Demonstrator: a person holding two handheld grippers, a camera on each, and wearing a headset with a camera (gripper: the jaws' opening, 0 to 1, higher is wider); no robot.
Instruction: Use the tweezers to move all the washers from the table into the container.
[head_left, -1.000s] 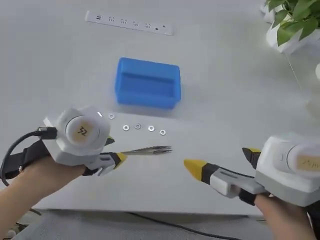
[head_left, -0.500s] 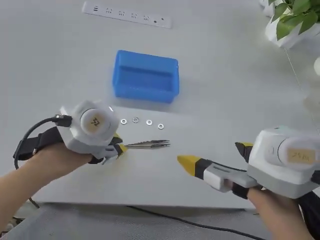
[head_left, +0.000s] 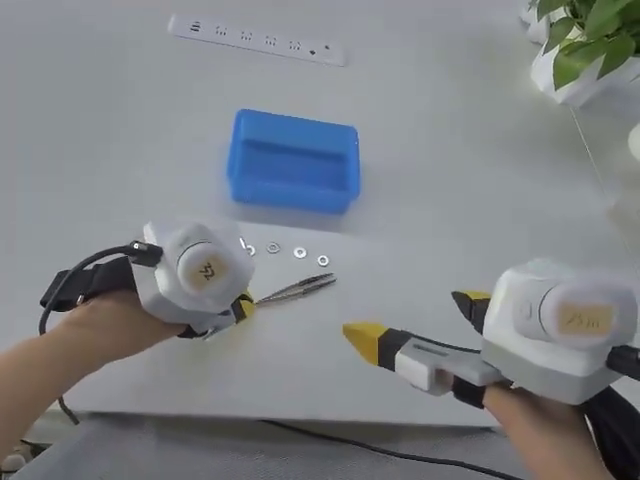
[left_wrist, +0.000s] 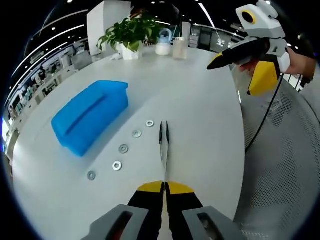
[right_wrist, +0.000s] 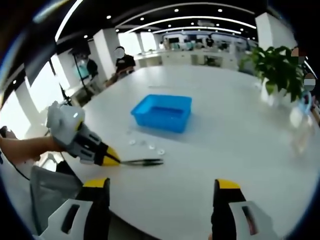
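At the left of the head view, a hand holds the left gripper (head_left: 240, 304) low over the table (head_left: 480, 190). Its jaws are pressed together on the handle end of the tweezers (head_left: 297, 289). In the left gripper view the yellow tips (left_wrist: 164, 186) pinch the tweezers (left_wrist: 164, 150), which run straight ahead with their two points almost together. A power strip (head_left: 258, 40) lies at the far edge.

Five washers (left_wrist: 123, 148) lie on the table in a loose row just beyond the tweezers. The tweezer points are just beside the end washer (left_wrist: 150, 123) and do not touch it. In the head view the row (head_left: 300, 252) lies between the tweezers and the blue container (head_left: 290, 190), near its front wall.

To the right, the right gripper (head_left: 415, 318) hangs above the near table edge with its jaws spread wide and nothing between them, well apart from the washers. Its own view shows the two yellow tips (right_wrist: 162, 184) far apart, pointing toward the container (right_wrist: 160, 122) and tweezers (right_wrist: 142, 162). A potted plant (head_left: 585, 40) stands at the far right corner.
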